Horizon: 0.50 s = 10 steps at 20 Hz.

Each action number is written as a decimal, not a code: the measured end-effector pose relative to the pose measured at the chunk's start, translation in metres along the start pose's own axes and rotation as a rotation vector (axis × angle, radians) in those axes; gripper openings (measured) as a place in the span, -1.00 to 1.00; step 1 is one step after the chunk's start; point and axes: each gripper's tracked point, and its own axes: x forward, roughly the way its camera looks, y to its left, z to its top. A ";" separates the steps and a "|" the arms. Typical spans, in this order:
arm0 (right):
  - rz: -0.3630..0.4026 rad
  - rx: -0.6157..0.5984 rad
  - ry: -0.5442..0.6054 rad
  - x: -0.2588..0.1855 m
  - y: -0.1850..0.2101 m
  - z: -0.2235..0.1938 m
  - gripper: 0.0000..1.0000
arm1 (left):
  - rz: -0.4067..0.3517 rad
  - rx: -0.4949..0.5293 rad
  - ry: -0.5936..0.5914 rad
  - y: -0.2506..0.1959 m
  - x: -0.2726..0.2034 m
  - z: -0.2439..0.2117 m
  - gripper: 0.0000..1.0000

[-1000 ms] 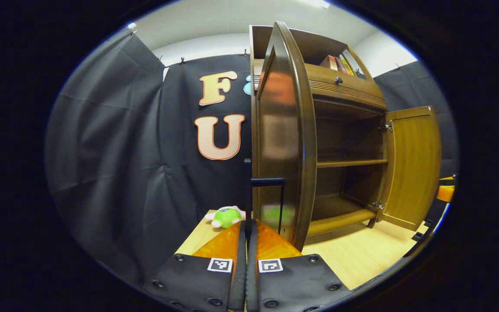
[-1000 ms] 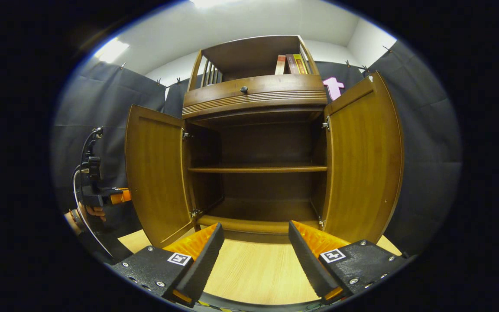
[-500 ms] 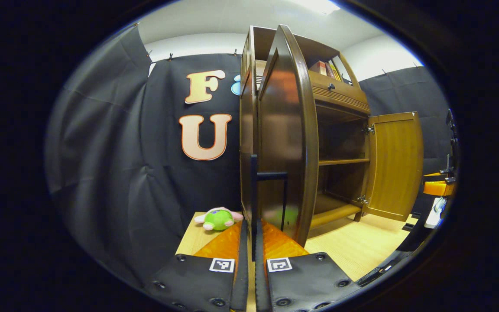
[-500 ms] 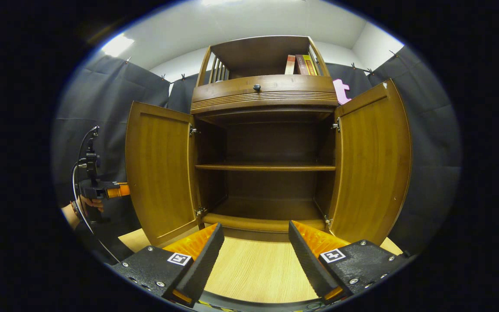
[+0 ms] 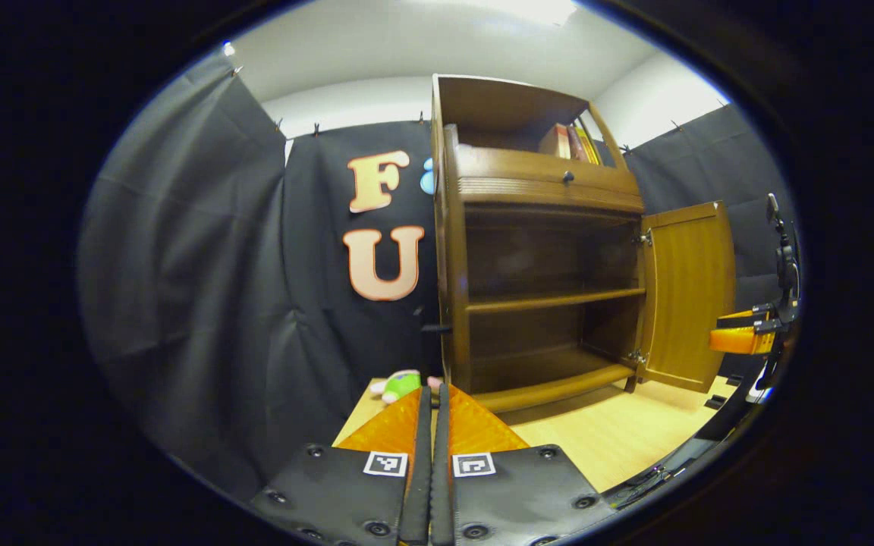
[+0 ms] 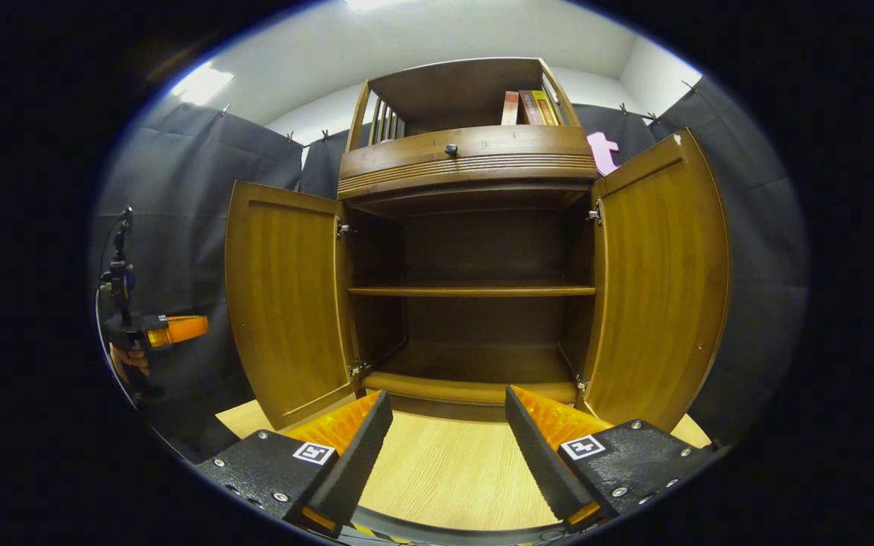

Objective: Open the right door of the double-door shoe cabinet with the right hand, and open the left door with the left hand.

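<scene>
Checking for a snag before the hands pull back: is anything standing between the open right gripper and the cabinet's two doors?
Nothing visible does. The right gripper faces the brown wooden double-door shoe cabinet across bare light wooden tabletop. The left door and right door both stand swung open.

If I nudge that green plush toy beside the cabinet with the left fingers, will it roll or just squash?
The green plush toy looks soft and stuffed, so it would probably squash and slide, not roll far. It lies low on the light wooden tabletop, so tipping seems unlikely. It is likely light, and the shut left gripper should shift it easily.
</scene>
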 end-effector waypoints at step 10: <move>-0.015 0.018 -0.045 -0.046 -0.055 0.018 0.85 | 0.008 -0.094 -0.120 -0.185 0.040 0.037 -0.75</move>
